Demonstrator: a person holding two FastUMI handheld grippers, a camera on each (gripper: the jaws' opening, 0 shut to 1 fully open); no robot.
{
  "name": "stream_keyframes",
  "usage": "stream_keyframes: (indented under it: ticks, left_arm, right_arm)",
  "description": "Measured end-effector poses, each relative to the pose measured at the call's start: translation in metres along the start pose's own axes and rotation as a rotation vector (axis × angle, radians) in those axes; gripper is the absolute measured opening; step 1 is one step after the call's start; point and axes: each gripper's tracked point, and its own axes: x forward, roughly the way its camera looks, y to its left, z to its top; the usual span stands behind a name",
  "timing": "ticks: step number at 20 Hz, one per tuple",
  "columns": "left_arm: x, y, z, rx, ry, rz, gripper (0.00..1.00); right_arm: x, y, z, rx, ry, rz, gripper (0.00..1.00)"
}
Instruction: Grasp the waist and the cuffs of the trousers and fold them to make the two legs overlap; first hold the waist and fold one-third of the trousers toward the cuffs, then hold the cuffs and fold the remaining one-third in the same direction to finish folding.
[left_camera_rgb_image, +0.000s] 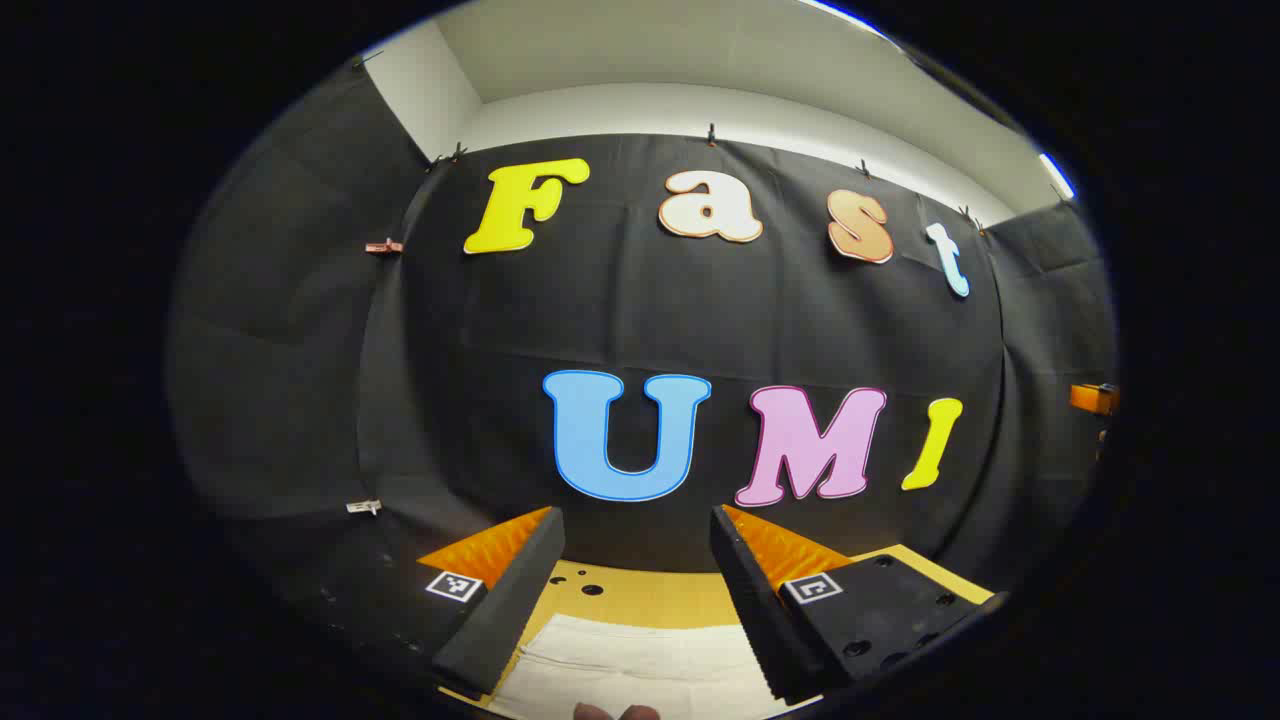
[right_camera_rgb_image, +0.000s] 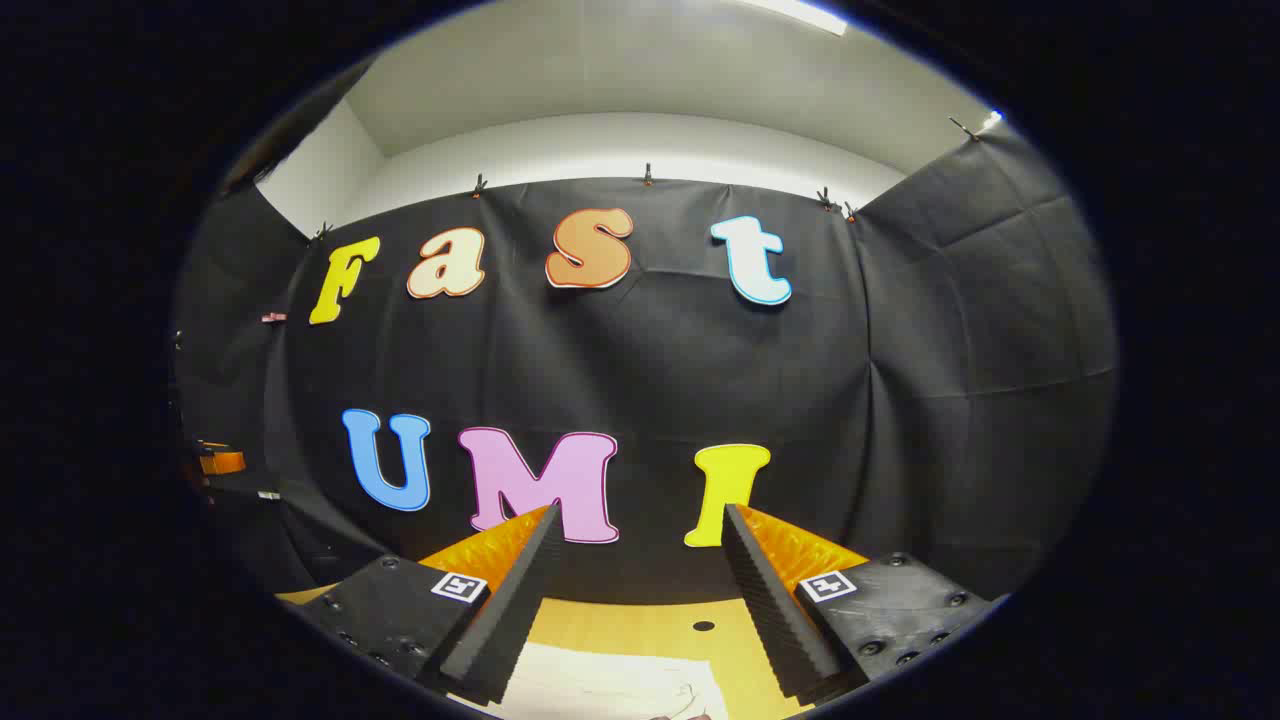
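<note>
We see the trousers (left_camera_rgb_image: 640, 665) as pale, whitish cloth lying flat on the wooden tabletop (left_camera_rgb_image: 640, 595), low in the left gripper view, with a folded edge running across and a second layer showing beneath it. They lie on the near part of the table, while a bare strip of wood separates them from the far edge, where the black cloth wall (left_camera_rgb_image: 640, 320) begins. In the right gripper view the trousers (right_camera_rgb_image: 610, 685) appear again at the bottom, their far edge straight and a few faint creases near the right end; bare wood (right_camera_rgb_image: 640, 620) lies beyond them (with one small dark hole in it).

The left gripper (left_camera_rgb_image: 636, 525) is held above the table with its two fingers spread wide apart, nothing between them; the trousers show through the gap, below and apart from the fingers. The right gripper (right_camera_rgb_image: 637, 520) likewise has its fingers spread, clasping nothing, with the cloth lower down between them and not touched as far as we can tell.

At the very bottom of the left gripper view, two fingertips (left_camera_rgb_image: 615, 712) of a person peek in over the cloth.

Several small holes (left_camera_rgb_image: 585, 588) dot the tabletop near the far edge.
</note>
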Motion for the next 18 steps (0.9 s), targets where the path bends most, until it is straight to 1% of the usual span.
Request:
stream_keyframes:
  ticks: [2, 3, 5, 6, 7, 8, 9, 10, 13, 14, 15, 16, 18]
  left_arm:
    - [-0.001, -0.001, -0.004, 0.02, 0.005, -0.008, 0.94]
    - [-0.001, -0.001, -0.006, 0.024, 0.006, -0.01, 0.94]
    - [-0.002, 0.001, -0.01, 0.021, 0.008, -0.012, 0.94]
    - [-0.003, 0.002, -0.011, 0.019, 0.009, -0.01, 0.94]
    - [-0.004, 0.004, -0.014, 0.017, 0.011, -0.008, 0.94]
    - [-0.005, 0.006, -0.014, 0.017, 0.012, -0.007, 0.94]
    - [-0.008, 0.007, -0.017, 0.018, 0.013, -0.007, 0.94]
    - [-0.009, 0.009, -0.017, 0.021, 0.014, -0.007, 0.94]
    - [-0.015, 0.012, -0.023, 0.042, 0.014, -0.01, 0.94]
    - [-0.016, 0.012, -0.024, 0.053, 0.015, -0.015, 0.94]
    - [-0.017, 0.011, -0.027, 0.069, 0.02, -0.025, 0.94]
    - [-0.019, 0.01, -0.03, 0.09, 0.027, -0.037, 0.94]
    - [-0.023, 0.008, -0.04, 0.144, 0.042, -0.069, 0.94]
  right_arm:
    - [-0.001, -0.004, -0.009, -0.005, 0.012, -0.012, 0.94]
    - [-0.001, -0.006, -0.014, -0.017, 0.024, -0.018, 0.97]
    - [-0.003, -0.005, -0.02, -0.05, 0.038, -0.027, 0.97]
    - [-0.003, -0.007, -0.021, -0.073, 0.04, -0.042, 0.97]
    - [-0.004, -0.014, -0.023, -0.103, 0.043, -0.074, 0.97]
    - [-0.004, -0.018, -0.024, -0.13, 0.044, -0.095, 0.94]
    - [-0.007, -0.019, -0.026, -0.146, 0.047, -0.104, 0.94]
    - [-0.009, -0.016, -0.027, -0.15, 0.049, -0.104, 0.97]
    - [-0.015, -0.016, -0.034, -0.142, 0.057, -0.102, 0.95]
    - [-0.016, -0.015, -0.034, -0.142, 0.053, -0.097, 0.99]
    - [-0.018, -0.015, -0.035, -0.147, 0.05, -0.096, 0.99]
    - [-0.019, -0.015, -0.038, -0.155, 0.048, -0.094, 0.97]
    - [-0.024, -0.012, -0.046, -0.177, 0.059, -0.076, 0.97]
